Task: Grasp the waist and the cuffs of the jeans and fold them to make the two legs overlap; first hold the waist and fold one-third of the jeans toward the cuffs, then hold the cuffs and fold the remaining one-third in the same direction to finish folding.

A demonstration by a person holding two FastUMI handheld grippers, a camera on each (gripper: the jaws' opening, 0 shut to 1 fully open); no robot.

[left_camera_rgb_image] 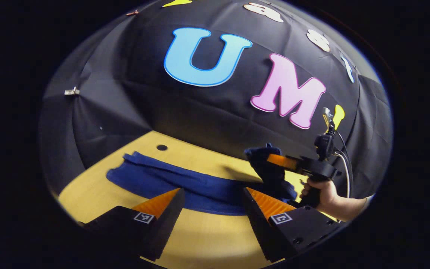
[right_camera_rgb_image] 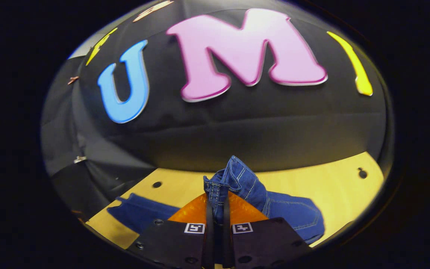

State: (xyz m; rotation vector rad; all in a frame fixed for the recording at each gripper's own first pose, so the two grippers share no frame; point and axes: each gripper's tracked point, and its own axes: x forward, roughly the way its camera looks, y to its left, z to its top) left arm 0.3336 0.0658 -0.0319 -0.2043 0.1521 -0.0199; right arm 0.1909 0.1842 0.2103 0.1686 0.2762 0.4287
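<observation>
Jeans [right_camera_rgb_image: 237,183] sit pinched in the right gripper [right_camera_rgb_image: 215,209]: both orange fingers [right_camera_rgb_image: 190,213] are pressed nearly together w/ a bunched denim edge standing up between them, pale stitching visible on the folds. Can't tell if that edge is waist or cuff. Out past the fingertips, more denim drops to the table [right_camera_rgb_image: 334,179]; a flat part w/ curved seam lines lies to the right of the pinched bunch, and another flat dark-blue stretch [right_camera_rgb_image: 140,213] lies to its left, nearer the booth's cloth wall [right_camera_rgb_image: 237,130].

Left gripper [left_camera_rgb_image: 212,201] is spread wide w/ nothing between its fingers [left_camera_rgb_image: 159,203]; it hangs over the table [left_camera_rgb_image: 88,198], apart from the cloth. Just beyond its tips the jeans [left_camera_rgb_image: 177,181] lie spread flat as a long blue band across the wood, running from a squared end at the far left toward the right. At the band's right end the fabric rises off the table into a dark bunch, held by the other gripper [left_camera_rgb_image: 274,160], seen there side-on w/ an orange finger against the denim. A hand [left_camera_rgb_image: 325,194] grips that tool's black handle, cables [left_camera_rgb_image: 343,164] looping up behind it.

Table has a small dark hole [left_camera_rgb_image: 161,147] just behind the jeans' far edge, near the wall.
</observation>
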